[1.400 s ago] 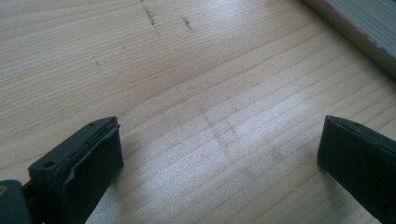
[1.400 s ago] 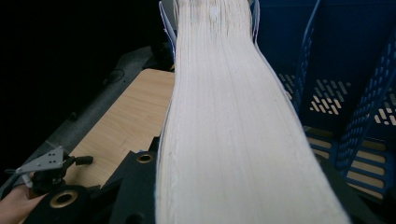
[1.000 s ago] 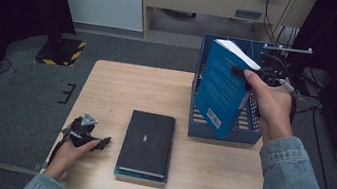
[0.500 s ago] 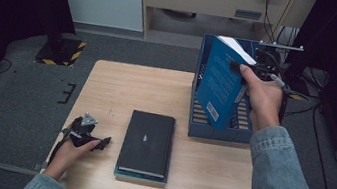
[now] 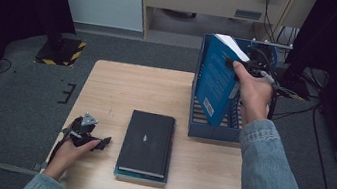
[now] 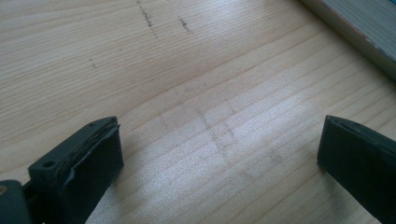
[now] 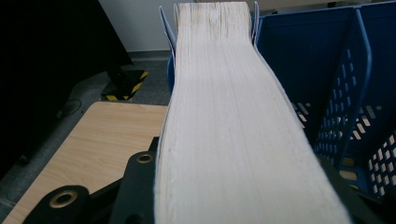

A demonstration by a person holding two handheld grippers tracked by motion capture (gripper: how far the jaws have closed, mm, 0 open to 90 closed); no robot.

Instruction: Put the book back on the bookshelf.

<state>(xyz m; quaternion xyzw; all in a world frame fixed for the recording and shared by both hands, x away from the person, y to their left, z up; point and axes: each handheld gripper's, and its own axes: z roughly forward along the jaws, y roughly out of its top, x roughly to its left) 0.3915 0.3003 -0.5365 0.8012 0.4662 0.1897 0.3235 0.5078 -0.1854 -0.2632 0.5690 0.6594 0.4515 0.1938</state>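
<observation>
A thick blue book [image 5: 215, 79] stands tilted inside the blue slotted file rack [image 5: 211, 130] at the table's right. My right gripper [image 5: 235, 64] is shut on the book's upper edge. From the right gripper view its white page block [image 7: 229, 135] runs away between the jaws, and the blue rack wall [image 7: 336, 79] is just to its right. A black book [image 5: 146, 142] lies flat on a teal one at the front centre of the table. To its left, my left gripper [image 5: 101, 142] rests on the wood, jaws open over bare tabletop [image 6: 210, 116].
The wooden table [image 5: 122, 87] is bare between the rack and its left edge. A corner of the flat stack [image 6: 364, 28] shows at the upper right of the left gripper view. Beyond the table are dark carpet, a yellow-black striped stand base [image 5: 59, 50] and cables at the right.
My right hand has carried the blue book left and down, deeper into the file rack. The left hand and the flat books have not moved.
</observation>
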